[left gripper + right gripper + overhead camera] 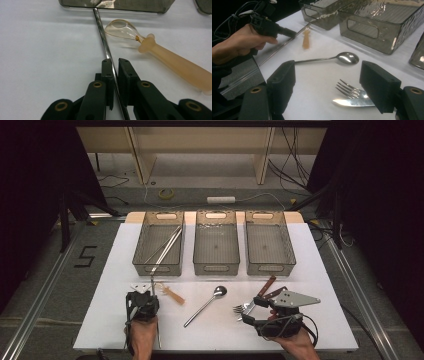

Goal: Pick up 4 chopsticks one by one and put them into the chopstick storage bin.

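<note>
High view: left tool (pixel 151 292) sits near the tabletop's (pixel 100 320) front edge at about 7 o'clock, held in the person's left hand (pixel 142 335). Its jaws are drawn in narrow on a thin metal rod (pixel 154 295), which runs from the front edge up toward 12 o'clock, its far end at the near wall of the left bin (pixel 159 245).

Left gripper view: rod (pixel 106 48) passes between the two pads, with little or no gap on either side; no earlier picture to compare. At 2 o'clock from the jaws, just beside the rod and apart from it, lies a translucent amber plastic spoon (pixel 160 53), bowl toward the bin.

Right gripper view: right tool (pixel 332 85) stands wide, nothing between its jaws. Just ahead of it on the white sheet lie a fork (pixel 350 91) and a knife blade (pixel 353 102), overlapping. Beyond them, a metal spoon (pixel 337 58), bowl toward 2 o'clock. Left tool (pixel 268 23) shows at 10 o'clock with the rod clamped.

High view, farther: right tool (pixel 250 316) at 5 o'clock, beside brown-handled cutlery (pixel 267 290). Metal spoon (pixel 207 304) at centre front. Three grey bins in a row at 12 o'clock; the left one holds two long metal rods (pixel 167 245); middle bin (pixel 216 247) and right bin (pixel 269 247) follow.
</note>
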The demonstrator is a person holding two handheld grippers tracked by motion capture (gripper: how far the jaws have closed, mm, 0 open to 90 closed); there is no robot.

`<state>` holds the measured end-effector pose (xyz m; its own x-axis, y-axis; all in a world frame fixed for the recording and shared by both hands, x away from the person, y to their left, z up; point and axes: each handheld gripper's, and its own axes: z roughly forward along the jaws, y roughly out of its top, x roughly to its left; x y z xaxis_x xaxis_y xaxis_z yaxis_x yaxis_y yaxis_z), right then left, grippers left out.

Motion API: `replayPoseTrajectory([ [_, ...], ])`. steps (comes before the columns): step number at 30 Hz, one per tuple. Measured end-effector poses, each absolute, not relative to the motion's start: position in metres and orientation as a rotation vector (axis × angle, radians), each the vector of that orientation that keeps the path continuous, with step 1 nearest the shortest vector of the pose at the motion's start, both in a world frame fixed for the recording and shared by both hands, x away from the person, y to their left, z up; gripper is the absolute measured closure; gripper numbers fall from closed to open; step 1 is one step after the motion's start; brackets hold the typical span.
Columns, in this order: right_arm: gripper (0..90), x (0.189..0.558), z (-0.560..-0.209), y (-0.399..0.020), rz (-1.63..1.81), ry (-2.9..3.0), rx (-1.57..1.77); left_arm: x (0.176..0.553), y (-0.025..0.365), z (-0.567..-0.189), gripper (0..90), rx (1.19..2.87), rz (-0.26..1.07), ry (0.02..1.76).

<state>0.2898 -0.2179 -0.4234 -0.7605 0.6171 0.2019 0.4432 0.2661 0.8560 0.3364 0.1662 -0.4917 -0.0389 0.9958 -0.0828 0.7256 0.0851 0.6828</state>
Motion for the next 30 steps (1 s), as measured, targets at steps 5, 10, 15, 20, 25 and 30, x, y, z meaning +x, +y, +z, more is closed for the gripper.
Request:
replayPoseTrajectory([
  [5, 30.0, 0.29, -0.424, -0.217, 1.502, 2.36, 0.996, 0.336, 0.17, -0.491, 83.4, 1.685, 0.634, 1.825],
  [10, 30.2, 0.291, -0.425, -0.217, 1.502, 2.361, 0.995, 0.334, 0.172, -0.492, 84.1, 1.681, 0.647, 1.834],
  [15, 30.3, 0.291, -0.425, -0.217, 1.498, 2.365, 0.998, 0.333, 0.175, -0.492, 84.3, 1.677, 0.641, 1.836],
  [20, 30.4, 0.29, -0.425, -0.217, 1.5, 2.366, 0.998, 0.331, 0.178, -0.492, 84.6, 1.666, 0.644, 1.829],
  [25, 30.6, 0.291, -0.425, -0.217, 1.503, 2.362, 0.993, 0.33, 0.181, -0.49, 84.7, 1.67, 0.647, 1.803],
  [30, 30.6, 0.291, -0.425, -0.217, 1.498, 2.366, 0.995, 0.329, 0.183, -0.485, 84.8, 1.679, 0.633, 1.773],
])
